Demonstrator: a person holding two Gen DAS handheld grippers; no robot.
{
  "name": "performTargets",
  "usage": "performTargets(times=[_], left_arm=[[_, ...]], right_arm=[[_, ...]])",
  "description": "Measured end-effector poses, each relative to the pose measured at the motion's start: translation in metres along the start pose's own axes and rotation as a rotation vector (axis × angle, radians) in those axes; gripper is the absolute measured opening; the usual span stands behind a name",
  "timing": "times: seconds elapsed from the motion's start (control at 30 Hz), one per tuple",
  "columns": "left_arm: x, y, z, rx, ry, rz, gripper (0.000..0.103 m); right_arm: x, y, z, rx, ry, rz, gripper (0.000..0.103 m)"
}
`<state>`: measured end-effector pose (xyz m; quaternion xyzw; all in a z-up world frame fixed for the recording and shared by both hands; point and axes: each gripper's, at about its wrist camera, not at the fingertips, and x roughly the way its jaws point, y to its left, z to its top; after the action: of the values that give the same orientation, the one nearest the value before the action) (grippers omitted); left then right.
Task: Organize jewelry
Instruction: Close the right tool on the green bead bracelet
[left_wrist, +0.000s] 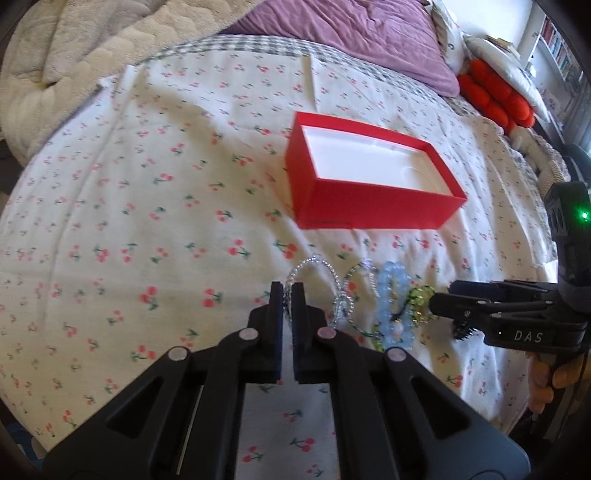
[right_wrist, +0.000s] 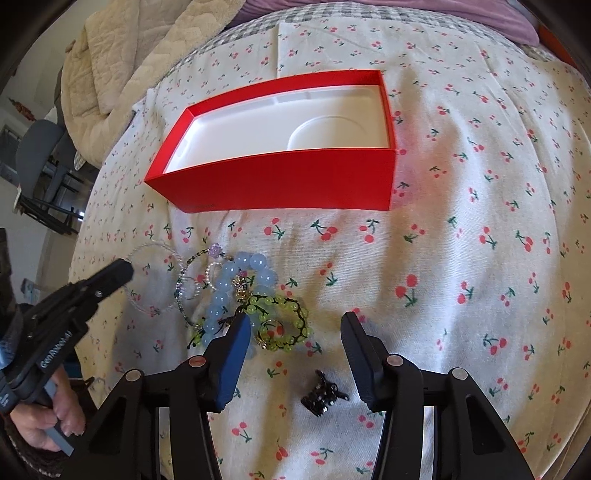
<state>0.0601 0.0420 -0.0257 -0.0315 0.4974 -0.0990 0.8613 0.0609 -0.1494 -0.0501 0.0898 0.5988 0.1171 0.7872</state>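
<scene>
The jewelry lay heaped on the cherry-print bedspread (right_wrist: 461, 229) in front of the open red box (right_wrist: 280, 181): a clear beaded bracelet (left_wrist: 314, 275), a pale blue bead bracelet (right_wrist: 229, 284), a yellow-green bead bracelet (right_wrist: 288, 317). The left gripper (left_wrist: 287, 295) was pinched on the clear bracelet. The right gripper (right_wrist: 293, 328) stood wide above a black hair claw (right_wrist: 321, 395).

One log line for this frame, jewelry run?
left gripper: shut on clear bead bracelet | right gripper: open above jewelry pile | red box: empty
</scene>
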Motion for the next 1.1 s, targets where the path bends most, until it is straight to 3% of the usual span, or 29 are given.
performTargets(times=[0.2,0.33,0.37,0.43,0.77,0.83,0.87,1.1], left_arm=[[-0.003,0.001,0.0,0.009,-0.009,0.019,0.005],[-0.003,-0.002,-0.001,0.016,-0.007,0.012,0.005],[-0.003,-0.003,-0.002,0.018,-0.005,0.011,0.005],[-0.002,-0.004,-0.002,0.018,-0.001,0.01,0.005],[-0.009,-0.005,-0.002,0.011,-0.014,-0.011,0.005],[-0.01,-0.005,-0.003,0.011,-0.016,-0.013,0.005],[-0.01,-0.005,-0.003,0.012,-0.017,-0.014,0.005],[-0.011,-0.006,-0.003,0.013,-0.018,-0.018,0.005]], right_arm=[[0.01,0.008,0.0,-0.035,0.03,-0.024,0.051],[0.019,0.016,-0.006,-0.092,0.053,-0.07,0.038],[0.02,0.017,-0.006,-0.103,0.052,-0.069,0.028],[0.019,0.018,-0.007,-0.101,0.063,-0.027,0.018],[-0.007,0.014,-0.006,-0.053,0.004,0.082,0.018],[-0.015,0.014,-0.004,-0.048,-0.014,0.102,0.006],[-0.019,0.011,-0.004,-0.041,-0.026,0.106,0.006],[-0.043,-0.015,0.001,0.01,-0.092,0.048,0.006]])
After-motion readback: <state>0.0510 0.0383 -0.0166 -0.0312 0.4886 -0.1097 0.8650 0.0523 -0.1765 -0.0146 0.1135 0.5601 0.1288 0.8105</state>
